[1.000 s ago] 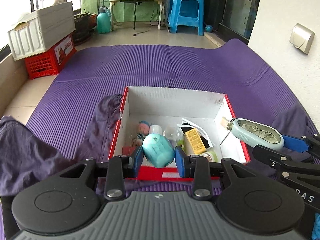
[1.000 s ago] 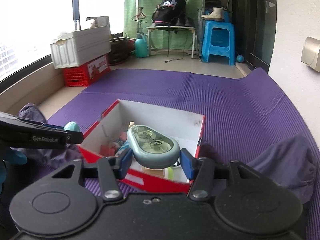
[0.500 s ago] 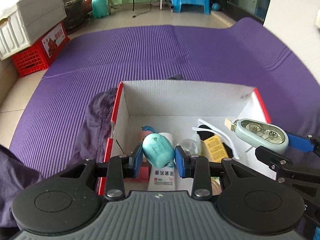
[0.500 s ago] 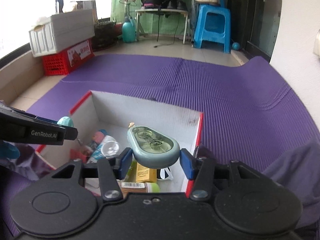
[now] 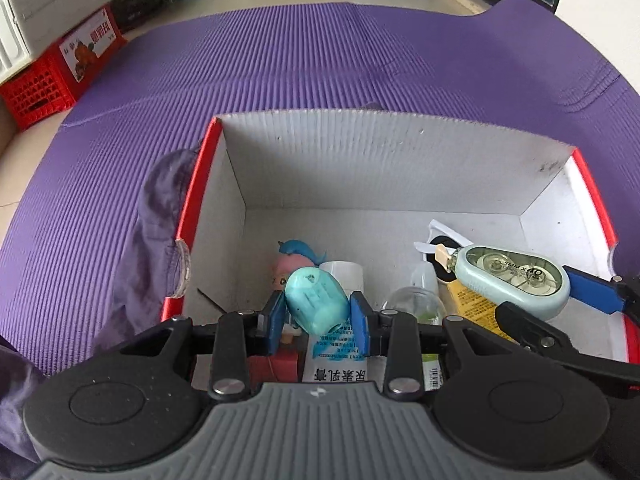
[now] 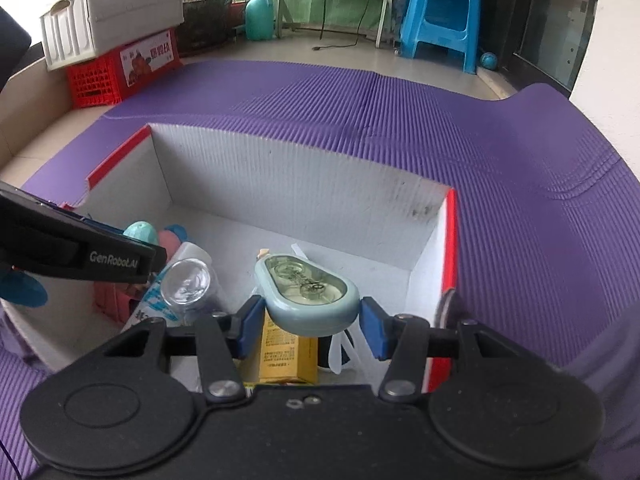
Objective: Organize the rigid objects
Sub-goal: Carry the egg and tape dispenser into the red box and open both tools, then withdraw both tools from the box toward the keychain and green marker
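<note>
I had the teal egg-shaped object [image 5: 316,300] pinched between the blue pads of my left gripper [image 5: 317,322], hanging over the near part of the white-lined box [image 5: 360,160], above a white tube with blue print [image 5: 338,354] and a small pink figurine with blue hair [image 5: 288,266]. My right gripper [image 6: 311,330] clamped the rounded back end of the pale blue correction tape dispenser [image 6: 306,294], its tip pointing toward the box's far wall, and it hung over the right side of the box above a yellow carton [image 6: 282,350]. A clear round bottle [image 6: 186,282] lay in the box between the two held things. Both grippers were tipped down into the box. The box, with red outer edges, sat on a ribbed purple mat [image 5: 320,60], and dark purple cloth [image 5: 148,248] was bunched against the box's left wall. Beyond the mat, far from the box, stood a red crate [image 6: 116,66] with a white bin [image 6: 108,4] on top of it, and a blue stool [image 6: 440,12].
</note>
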Action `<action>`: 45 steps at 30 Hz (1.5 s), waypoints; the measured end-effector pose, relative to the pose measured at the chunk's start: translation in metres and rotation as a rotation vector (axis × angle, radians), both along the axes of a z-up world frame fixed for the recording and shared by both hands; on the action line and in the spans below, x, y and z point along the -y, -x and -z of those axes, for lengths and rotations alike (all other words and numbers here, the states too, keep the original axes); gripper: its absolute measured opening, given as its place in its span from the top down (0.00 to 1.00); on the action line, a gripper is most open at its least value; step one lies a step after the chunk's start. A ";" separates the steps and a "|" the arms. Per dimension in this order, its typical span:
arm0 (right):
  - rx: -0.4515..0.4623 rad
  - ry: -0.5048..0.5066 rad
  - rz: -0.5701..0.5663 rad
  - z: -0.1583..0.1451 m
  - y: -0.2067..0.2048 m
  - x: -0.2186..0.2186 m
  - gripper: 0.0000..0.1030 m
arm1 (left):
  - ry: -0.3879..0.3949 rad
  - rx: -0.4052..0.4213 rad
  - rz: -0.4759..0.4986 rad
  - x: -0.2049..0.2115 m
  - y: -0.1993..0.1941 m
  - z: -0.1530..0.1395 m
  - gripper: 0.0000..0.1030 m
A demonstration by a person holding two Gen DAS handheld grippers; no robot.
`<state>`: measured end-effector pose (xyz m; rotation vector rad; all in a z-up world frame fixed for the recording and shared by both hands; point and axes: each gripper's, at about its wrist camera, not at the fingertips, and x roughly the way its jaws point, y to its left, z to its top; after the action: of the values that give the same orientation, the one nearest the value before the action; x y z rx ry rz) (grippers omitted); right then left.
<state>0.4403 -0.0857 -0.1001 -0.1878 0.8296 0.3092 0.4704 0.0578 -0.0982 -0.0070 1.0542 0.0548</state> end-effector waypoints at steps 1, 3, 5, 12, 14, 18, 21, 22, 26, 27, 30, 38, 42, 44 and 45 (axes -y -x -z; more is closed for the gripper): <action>-0.001 0.006 -0.001 0.002 -0.002 -0.002 0.51 | -0.006 -0.006 0.002 0.000 -0.002 0.002 0.67; -0.004 0.022 -0.004 0.006 -0.003 -0.004 0.51 | -0.007 -0.016 0.006 0.002 -0.004 0.006 0.67; -0.004 0.027 -0.008 0.008 -0.003 -0.006 0.51 | -0.009 -0.025 0.008 0.002 -0.005 0.010 0.67; -0.025 0.028 -0.030 0.012 -0.001 -0.009 0.50 | -0.021 -0.039 0.015 0.004 -0.007 0.018 0.67; -0.050 0.019 -0.035 0.014 -0.002 -0.008 0.50 | -0.018 -0.047 0.020 0.004 -0.007 0.019 0.67; -0.059 0.016 -0.038 0.014 0.001 -0.009 0.50 | -0.020 -0.050 0.020 0.005 -0.006 0.020 0.67; -0.064 0.002 -0.040 0.011 0.003 -0.007 0.48 | -0.015 -0.054 0.005 0.004 -0.003 0.019 0.66; -0.064 -0.001 -0.042 0.010 0.005 -0.006 0.47 | -0.009 -0.057 0.000 0.003 -0.002 0.019 0.66; -0.052 -0.005 -0.031 0.004 0.011 -0.002 0.39 | 0.006 -0.054 0.000 0.001 0.006 0.014 0.65; -0.053 -0.014 -0.025 0.001 0.013 0.000 0.38 | 0.008 -0.051 0.002 0.001 0.009 0.012 0.64; -0.056 -0.034 -0.006 -0.004 0.017 0.006 0.38 | 0.029 -0.037 -0.001 0.001 0.017 0.002 0.58; -0.024 -0.067 -0.002 -0.033 0.041 0.020 0.38 | 0.048 0.010 0.003 0.003 0.048 -0.033 0.57; -0.003 -0.078 -0.015 -0.051 0.057 0.024 0.38 | 0.060 0.036 0.005 0.003 0.066 -0.052 0.53; 0.006 -0.086 -0.022 -0.059 0.065 0.027 0.37 | 0.058 0.057 0.004 0.004 0.077 -0.062 0.43; 0.010 -0.087 -0.023 -0.063 0.069 0.027 0.36 | 0.054 0.067 0.005 0.005 0.081 -0.066 0.42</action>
<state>0.3710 -0.1129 -0.0373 -0.1174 0.8024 0.3654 0.3894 0.0531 -0.0320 -0.0550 0.9881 0.0215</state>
